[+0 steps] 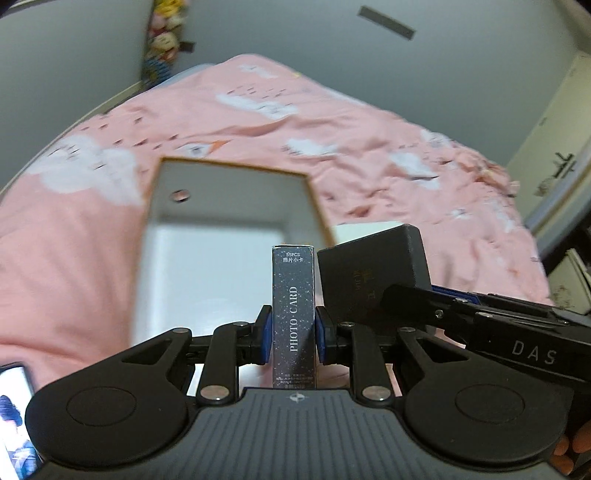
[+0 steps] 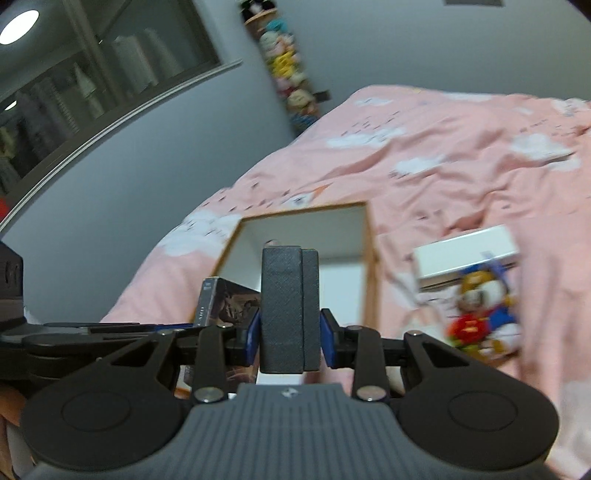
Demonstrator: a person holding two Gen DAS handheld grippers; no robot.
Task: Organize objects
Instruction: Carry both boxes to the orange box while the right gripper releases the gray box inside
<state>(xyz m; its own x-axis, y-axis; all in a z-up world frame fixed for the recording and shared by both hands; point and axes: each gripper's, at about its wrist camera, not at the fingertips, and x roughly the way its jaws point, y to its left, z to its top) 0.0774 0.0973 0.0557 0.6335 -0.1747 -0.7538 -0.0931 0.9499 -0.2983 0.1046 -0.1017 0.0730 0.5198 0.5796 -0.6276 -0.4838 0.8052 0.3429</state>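
Starry "PHOTO CARD" box [image 1: 294, 317] upright in left gripper [image 1: 293, 334].

Dim, soft indoor light; ceiling lamp [image 2: 19, 26] glares, fisheye-bent edges, motion-blurred bedspread [image 1: 258, 110].

Upright starry photo-card box [image 1: 294, 317], dark textured case [image 2: 290, 308] on edge, white open-topped storage box [image 1: 221, 254] behind

One photo-card box [image 1: 294, 317]; one black box [image 2: 290, 310]; one open tray [image 1: 221, 236]; one white box [image 2: 465, 254]; one plush toy [image 2: 480, 310]
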